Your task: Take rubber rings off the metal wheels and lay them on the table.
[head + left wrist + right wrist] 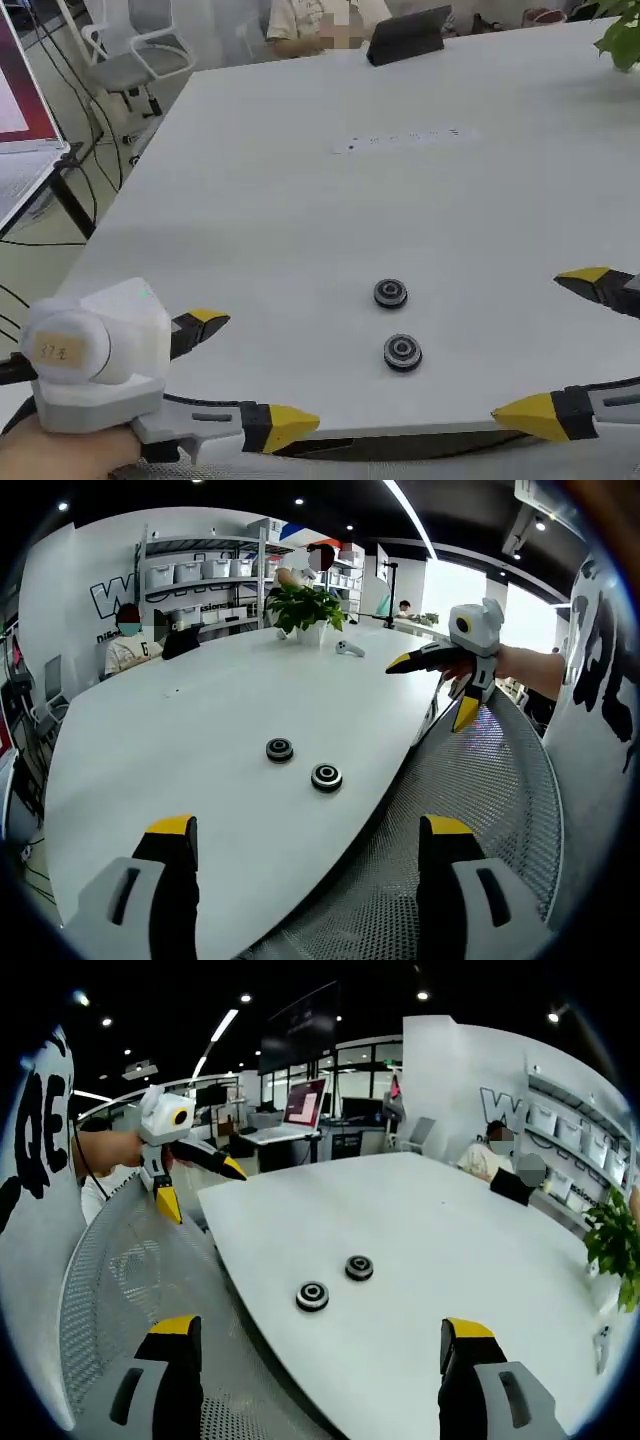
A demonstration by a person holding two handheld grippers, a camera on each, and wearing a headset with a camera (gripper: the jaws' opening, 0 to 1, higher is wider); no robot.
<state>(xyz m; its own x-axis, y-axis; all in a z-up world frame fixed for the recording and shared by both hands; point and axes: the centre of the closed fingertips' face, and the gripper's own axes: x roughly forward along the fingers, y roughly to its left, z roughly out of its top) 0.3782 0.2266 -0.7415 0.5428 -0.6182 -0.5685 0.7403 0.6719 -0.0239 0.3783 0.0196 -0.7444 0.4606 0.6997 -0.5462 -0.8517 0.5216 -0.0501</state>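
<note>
Approach step: left gripper (pixel 250 372) and right gripper (pixel 555 345), jaws wide open and empty, flank the near wheel (pixel 402 352) and far wheel (pixel 390 293), seemingly still ringed, on the worktop (pixel 300 200); next, steady one wheel and pinch its ring.

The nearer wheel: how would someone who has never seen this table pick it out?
Find the big white table. Two small dark round wheels lie close together, not touching, near its front edge. The nearer wheel is the one closest to that edge; the other wheel lies just beyond it.
</note>
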